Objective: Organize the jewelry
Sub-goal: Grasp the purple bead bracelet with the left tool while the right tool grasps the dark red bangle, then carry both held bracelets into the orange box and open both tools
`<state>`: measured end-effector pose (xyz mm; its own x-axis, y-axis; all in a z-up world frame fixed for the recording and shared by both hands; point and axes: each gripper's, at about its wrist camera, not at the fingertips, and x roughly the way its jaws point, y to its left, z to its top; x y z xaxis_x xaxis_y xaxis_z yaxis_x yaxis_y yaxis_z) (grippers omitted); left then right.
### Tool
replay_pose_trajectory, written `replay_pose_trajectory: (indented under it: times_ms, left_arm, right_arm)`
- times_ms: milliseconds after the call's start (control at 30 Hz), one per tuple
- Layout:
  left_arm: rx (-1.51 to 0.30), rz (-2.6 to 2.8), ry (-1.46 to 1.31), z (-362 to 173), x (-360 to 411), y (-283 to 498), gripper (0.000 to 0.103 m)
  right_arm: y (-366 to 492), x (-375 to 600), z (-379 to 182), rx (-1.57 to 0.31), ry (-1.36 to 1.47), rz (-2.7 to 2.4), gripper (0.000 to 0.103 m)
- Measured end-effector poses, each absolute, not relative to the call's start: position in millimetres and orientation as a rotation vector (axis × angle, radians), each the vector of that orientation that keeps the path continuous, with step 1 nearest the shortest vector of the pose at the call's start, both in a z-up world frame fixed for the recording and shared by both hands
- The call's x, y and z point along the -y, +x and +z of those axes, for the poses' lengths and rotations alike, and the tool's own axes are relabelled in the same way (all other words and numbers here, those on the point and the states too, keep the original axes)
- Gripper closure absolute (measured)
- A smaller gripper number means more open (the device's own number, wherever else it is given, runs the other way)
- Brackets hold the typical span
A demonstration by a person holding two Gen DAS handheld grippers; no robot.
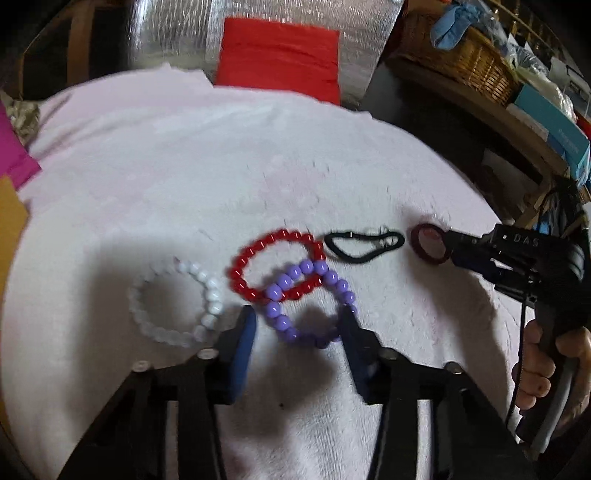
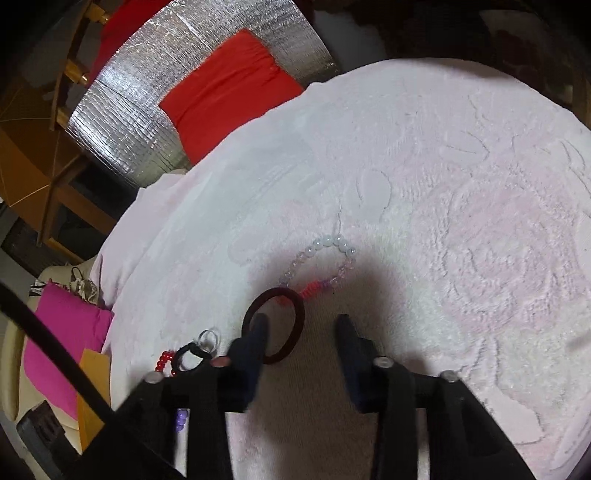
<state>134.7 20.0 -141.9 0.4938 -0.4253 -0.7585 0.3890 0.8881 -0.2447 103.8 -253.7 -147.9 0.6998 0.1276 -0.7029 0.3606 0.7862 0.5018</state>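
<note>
Fingers (image 1: 245, 332) of my left gripper (image 1: 297, 328) are spread wide and hold nothing; they stand low over the purple bead bracelet (image 1: 306, 302), one pad on each side of its near part. I cannot tell if they touch it. This bracelet lies partly over the red bead bracelet (image 1: 277, 264), and the two loops cross each other. Just to the left of them lies the white bead bracelet (image 1: 177, 302), apart from both. Beyond the red one lies a black hair tie (image 1: 364, 245), flat on the pale pink fluffy blanket (image 1: 184, 166).

From the left wrist view, my right gripper (image 1: 448, 245) reaches in from the right, with a dark red ring (image 1: 430, 244) at its tip. In the right wrist view the fingers (image 2: 255, 332) of this gripper are also spread, and the dark red ring hangs around the left finger like a loop on a hook, not pinched. Ahead of it lies a pale bead bracelet with a red part (image 2: 325, 266).

A red cushion (image 1: 279, 57) rests against silver foil material (image 1: 177, 33) behind the blanket.
</note>
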Motion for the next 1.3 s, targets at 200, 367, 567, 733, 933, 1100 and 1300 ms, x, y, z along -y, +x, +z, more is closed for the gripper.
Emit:
replay_pose_trajectory:
  times_ms: [200, 367, 567, 733, 933, 1100, 1300]
  left_arm:
    - [-0.942, -0.489, -0.079, -141.4, -19.6, 138.0, 0.094]
    - [-0.912, -0.515, -0.066, -131.3, -18.6, 125.0, 0.094]
    - [-0.851, -0.513, -0.044, -113.3, -23.1, 108.6, 0.094]
    - [-0.825, -0.489, -0.059, -101.7, -41.4, 99.5, 0.094]
    - [-0.781, -0.465, -0.086, -83.0, -71.8, 87.3, 0.094]
    - [-0.747, -0.439, -0.087, -71.8, -98.0, 73.6, 0.094]
    - [-0.706, -0.438, -0.136, -53.9, -130.8, 59.2, 0.094]
  right_arm:
    - [104.8, 248.7, -147.6, -0.781, 0.636, -0.171, 0.095]
    - [94.3, 246.0, -132.4, -0.72, 0.636, -0.143, 0.096]
    - [78.3, 238.0, -114.1, -0.66, 0.636, -0.082, 0.096]
    - [71.2, 228.7, -103.3, -0.621, 0.645, -0.036, 0.096]
    - [73.0, 203.5, -96.6, -0.61, 0.62, 0.019, 0.096]
    - [76.1, 177.5, -96.3, -0.619, 0.586, 0.065, 0.096]
    - [81.0, 140.4, -95.0, -0.617, 0.525, 0.116, 0.096]
